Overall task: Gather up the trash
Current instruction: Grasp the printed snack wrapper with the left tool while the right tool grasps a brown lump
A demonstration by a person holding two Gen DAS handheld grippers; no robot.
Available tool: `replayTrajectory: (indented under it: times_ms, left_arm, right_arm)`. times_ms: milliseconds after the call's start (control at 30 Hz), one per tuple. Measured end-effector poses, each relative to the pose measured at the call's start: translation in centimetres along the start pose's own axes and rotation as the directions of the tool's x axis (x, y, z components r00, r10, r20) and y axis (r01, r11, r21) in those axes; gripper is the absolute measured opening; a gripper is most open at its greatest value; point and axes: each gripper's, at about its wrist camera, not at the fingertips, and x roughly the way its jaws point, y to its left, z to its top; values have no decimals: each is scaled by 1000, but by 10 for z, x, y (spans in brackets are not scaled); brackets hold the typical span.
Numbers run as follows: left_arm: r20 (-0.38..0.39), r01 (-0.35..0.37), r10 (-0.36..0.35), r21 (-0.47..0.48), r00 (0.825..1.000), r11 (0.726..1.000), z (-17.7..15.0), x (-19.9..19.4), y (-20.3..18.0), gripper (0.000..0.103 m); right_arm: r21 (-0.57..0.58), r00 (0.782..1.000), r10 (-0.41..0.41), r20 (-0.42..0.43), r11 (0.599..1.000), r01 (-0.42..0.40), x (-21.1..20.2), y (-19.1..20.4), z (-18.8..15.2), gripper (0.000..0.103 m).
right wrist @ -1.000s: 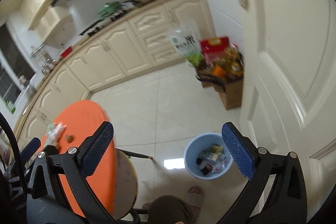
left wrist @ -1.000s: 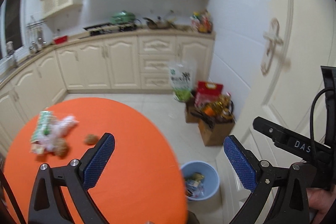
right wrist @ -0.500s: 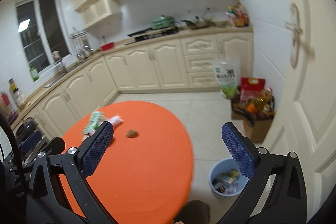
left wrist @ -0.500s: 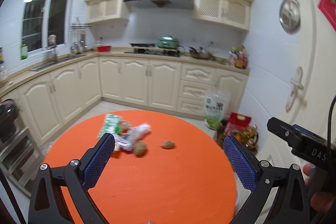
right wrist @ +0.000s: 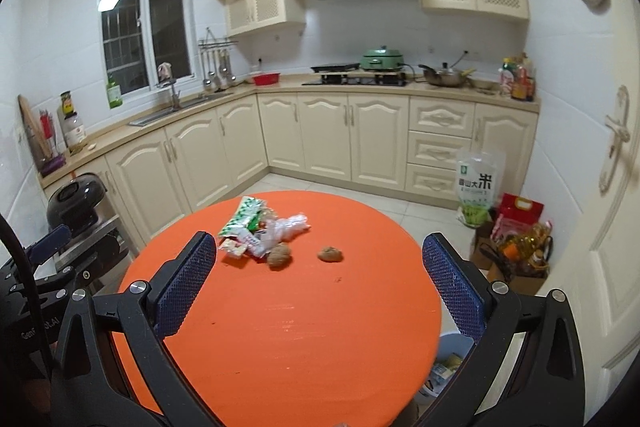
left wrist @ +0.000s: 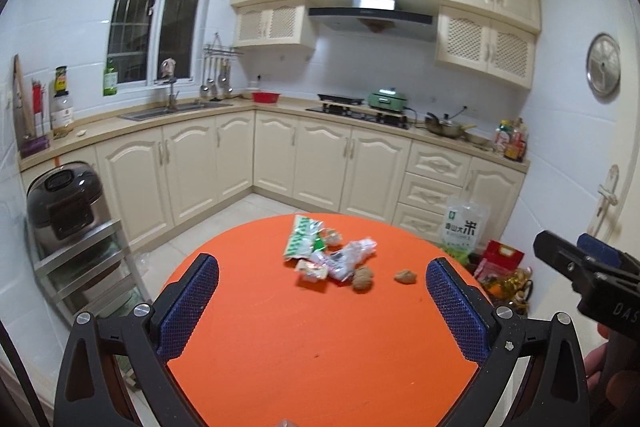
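Above the round orange table (left wrist: pixel 304 339), the left gripper (left wrist: pixel 322 301) hangs with its fingers spread wide and nothing between them; its pads (left wrist: pixel 188 303) are blue with a dimpled, rubbery texture, set on matte black arms with silver bolts. Beyond it, toward the table's far side, lies the trash: a crinkled green-and-white wrapper (left wrist: pixel 303 238), a heap of crumpled clear plastic (left wrist: pixel 347 258), and two lumpy brown balls, one (left wrist: pixel 363 277) touching the heap and the other (left wrist: pixel 405 275) just beside it. To the right, the right gripper (right wrist: pixel 320 287) is likewise spread wide and empty over the smooth tabletop. Under the table's right edge a pale blue bin (right wrist: pixel 450 361) sits on the tiled floor, with scraps inside.
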Motion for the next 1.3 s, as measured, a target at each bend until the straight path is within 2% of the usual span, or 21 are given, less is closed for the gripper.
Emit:
replayTrajectory:
  times_ms: [167, 400, 533, 600, 733, 1000, 1300]
  left_arm:
    - [-8, -22, 21, -29, 1000, 999, -5, -16, 6, 102]
    - [-27, -36, 35, -27, 999, 999, 19, -5, 4, 102]
    - [-67, -28, 26, -26, 997, 999, 35, 24, 7, 102]
    - [-92, -23, 21, -20, 996, 1000, 48, 50, 26, 102]
    - [-150, -12, 8, -20, 989, 1000, 60, 89, 32, 102]
    - [-260, -9, 2, -23, 966, 1000, 73, 169, 42, 102]
    - [-350, -28, 21, -14, 937, 1000, 109, 274, 58, 102]
  right_arm:
    - [-16, 1000, 16, 5, 1000, -16, 0, 12, -2, 103]
    - [-28, 1000, 21, -15, 999, -21, 13, 16, -3, 103]
    - [-25, 998, 9, -60, 1000, -10, 35, 11, -6, 103]
    - [-23, 996, 0, -84, 1000, -2, 48, 7, -8, 103]
    - [-22, 990, -9, -138, 1000, 6, 78, 0, -15, 103]
    - [10, 956, -12, -293, 1000, 15, 165, -25, -38, 103]
    - [15, 921, -16, -389, 1000, 24, 242, -39, -52, 99]
